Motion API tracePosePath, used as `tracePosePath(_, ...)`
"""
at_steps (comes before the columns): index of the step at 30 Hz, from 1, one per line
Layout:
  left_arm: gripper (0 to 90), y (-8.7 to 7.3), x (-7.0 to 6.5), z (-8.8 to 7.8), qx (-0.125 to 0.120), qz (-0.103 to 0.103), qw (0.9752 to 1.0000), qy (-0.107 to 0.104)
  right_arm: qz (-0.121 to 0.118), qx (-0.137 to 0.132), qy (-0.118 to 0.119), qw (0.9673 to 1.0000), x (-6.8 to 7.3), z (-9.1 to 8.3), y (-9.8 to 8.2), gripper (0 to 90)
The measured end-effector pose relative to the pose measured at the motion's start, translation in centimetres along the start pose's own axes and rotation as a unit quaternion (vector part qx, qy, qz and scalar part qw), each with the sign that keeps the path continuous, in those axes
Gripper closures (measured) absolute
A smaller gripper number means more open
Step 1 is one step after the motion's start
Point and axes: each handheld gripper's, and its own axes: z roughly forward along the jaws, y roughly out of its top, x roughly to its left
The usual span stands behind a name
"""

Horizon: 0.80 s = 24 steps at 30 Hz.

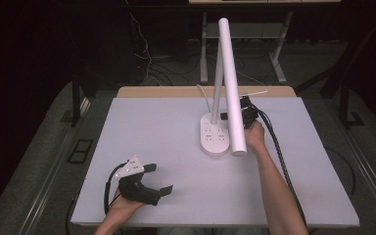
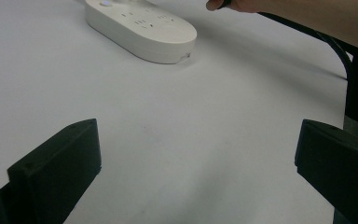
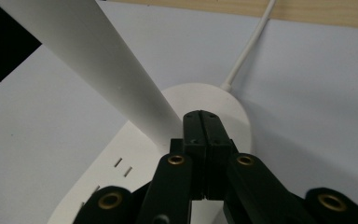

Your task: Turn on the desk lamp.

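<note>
Lamp point(image 1: 227, 83) 1, right tongs point(image 3: 205, 122) closed above its base, left tongs point(image 1: 159, 177) wide apart

Even overhead light on the table, darkness around it.

The white table top point(image 1: 166, 147) is lit evenly and softly from above, while the room beyond its edges is lost in near-black. Soft shadows are cast beneath the left gripper point(image 1: 160, 178) and beside the lamp base point(image 2: 140, 30) ahead of it. No glare is seen. In the right gripper view, the jaws of the right gripper point(image 3: 204, 135) are rendered sharp, and the lamp arm point(image 3: 98, 60) just beside them slightly soft.
</note>
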Motion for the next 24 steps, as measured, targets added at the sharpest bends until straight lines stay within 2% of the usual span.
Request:
tracePosePath(11,0.0,0.00,0.01,-0.03,0.000,0.001,1.0000,0.000,-0.001,0.014,-0.005,0.9999,-0.13,1.03,-0.48,89.5)
tracePosePath(21,0.0,0.00,-0.07,-0.02,0.002,0.002,1.0000,-0.002,0.004,0.009,-0.009,0.9999,-0.21,1.03,-0.57,89.8)
tracePosePath(24,0.0,0.01,-0.14,-0.04,0.000,0.002,1.0000,-0.005,0.014,0.007,-0.010,0.9998,-0.18,1.04,-0.69,89.9)
